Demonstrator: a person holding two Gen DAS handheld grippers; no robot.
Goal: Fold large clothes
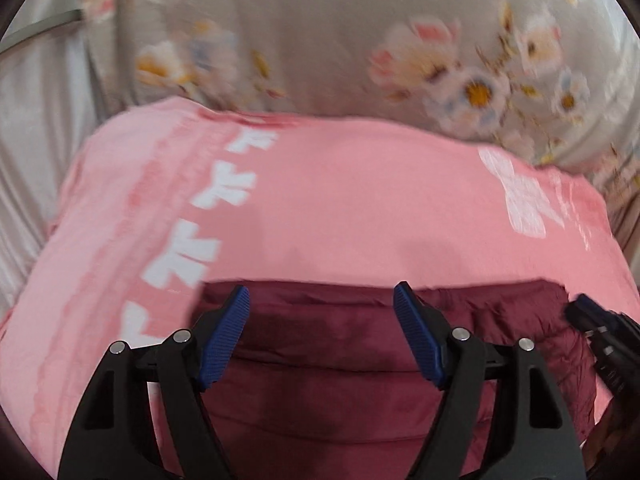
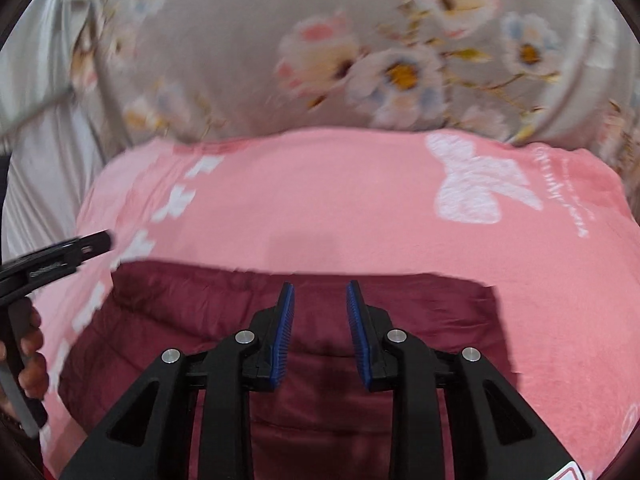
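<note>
The maroon garment (image 1: 360, 344) lies folded into a flat block on a pink blanket (image 1: 340, 200) printed with white bows, and that blanket is spread over a grey floral bedsheet (image 1: 320, 40). Both tongs hover just above the maroon cloth. The left tongs (image 1: 322, 332) stand wide apart, holding nothing. The right tongs (image 2: 320, 332) are parted by a narrower gap, also empty. At the left edge of the right wrist view, a hand (image 2: 32, 364) grips the other tool's handle.
</note>
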